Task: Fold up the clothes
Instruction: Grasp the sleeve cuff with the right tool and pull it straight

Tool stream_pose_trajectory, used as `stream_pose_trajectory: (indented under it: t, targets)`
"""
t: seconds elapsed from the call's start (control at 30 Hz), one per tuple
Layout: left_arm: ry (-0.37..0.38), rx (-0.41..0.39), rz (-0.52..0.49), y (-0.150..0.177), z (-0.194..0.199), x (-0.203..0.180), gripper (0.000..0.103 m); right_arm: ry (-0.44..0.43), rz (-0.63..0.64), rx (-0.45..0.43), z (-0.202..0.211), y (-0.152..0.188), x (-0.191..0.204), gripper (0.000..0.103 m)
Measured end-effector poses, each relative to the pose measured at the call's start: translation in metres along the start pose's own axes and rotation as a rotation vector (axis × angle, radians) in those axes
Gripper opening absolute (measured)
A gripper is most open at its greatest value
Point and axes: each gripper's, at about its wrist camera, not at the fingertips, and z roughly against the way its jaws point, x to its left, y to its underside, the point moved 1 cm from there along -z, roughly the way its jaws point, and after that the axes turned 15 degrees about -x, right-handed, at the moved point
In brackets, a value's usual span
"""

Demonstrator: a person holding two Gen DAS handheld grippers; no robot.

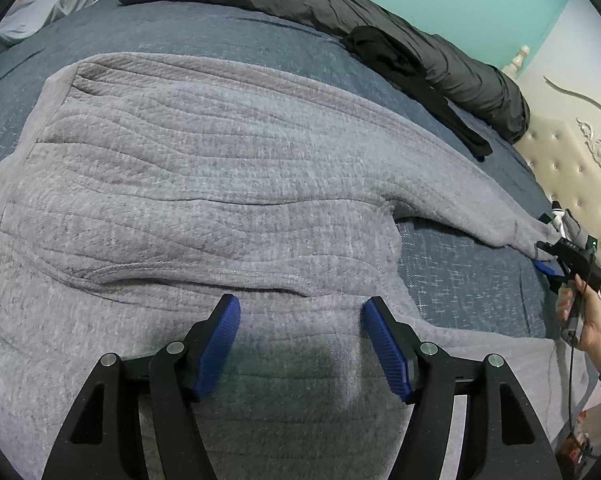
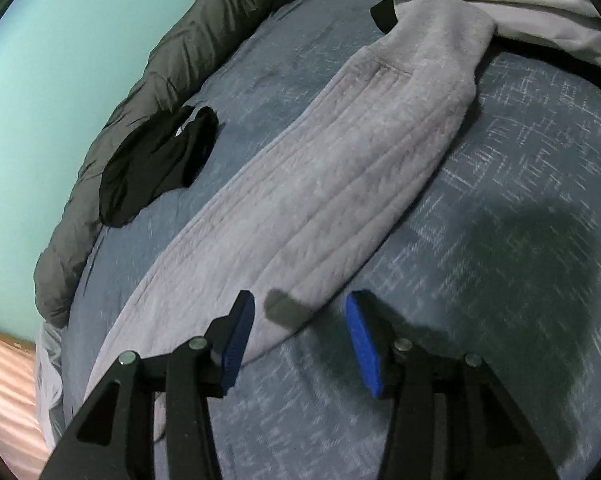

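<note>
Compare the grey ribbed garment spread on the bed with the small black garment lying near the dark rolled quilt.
The grey ribbed garment is pale grey and thick, with stitched ribs; the black garment is black, thin and smooth. The grey one is far larger, covering much of the blue bedspread, while the black one is a small patch. The grey one lies spread flat; the black one is crumpled, touching the dark quilt. Both lie on the bedspread, unfolded.

Grey ribbed sweater [image 1: 204,184] on blue crosshatch-flecked bedcover [image 1: 460,280] (dark grey jacket [image 1: 340,8] beyond); claw pads [image 1: 220,344] blue.
</note>
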Motion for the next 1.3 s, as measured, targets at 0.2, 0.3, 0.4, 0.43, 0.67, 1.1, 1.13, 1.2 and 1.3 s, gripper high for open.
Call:
stream_pose_trajectory:
  t: [0.2,0.3,0.4,0.43,0.67,1.1,1.13,1.2,1.3]
  targets:
    - [-0.012,0.007,-0.009,0.001,-0.004,-0.003,0.072,0.021,0.088,-0.026,-0.003,-0.011,0.010,0.012]
    - [-0.013,0.007,-0.013,0.001,-0.003,-0.004,0.074,0.013,0.101,-0.038,0.000,-0.023,0.012,0.007]
    - [-0.010,0.007,-0.013,0.002,-0.002,-0.003,0.074,0.034,0.138,-0.044,0.001,-0.043,0.015,0.007]
    - [-0.009,0.008,-0.013,0.002,-0.002,-0.002,0.074,0.048,0.149,-0.040,0.000,-0.049,0.015,0.006]
    - [-0.013,0.008,-0.014,0.001,-0.002,-0.003,0.074,0.119,0.160,0.059,-0.009,-0.050,-0.011,0.007]
    - [-0.024,0.010,-0.038,0.003,-0.002,-0.008,0.076,0.127,0.111,-0.102,0.018,-0.090,-0.039,0.060]
    - [-0.022,0.011,-0.038,0.004,-0.002,-0.008,0.076,0.143,0.113,-0.091,0.014,-0.090,-0.040,0.060]
    - [-0.019,0.013,-0.037,0.004,-0.002,-0.007,0.076,0.170,0.097,-0.086,0.006,-0.091,-0.047,0.060]
    - [-0.021,0.016,-0.045,0.005,-0.003,-0.007,0.076,0.174,0.034,-0.121,0.000,-0.097,-0.061,0.060]
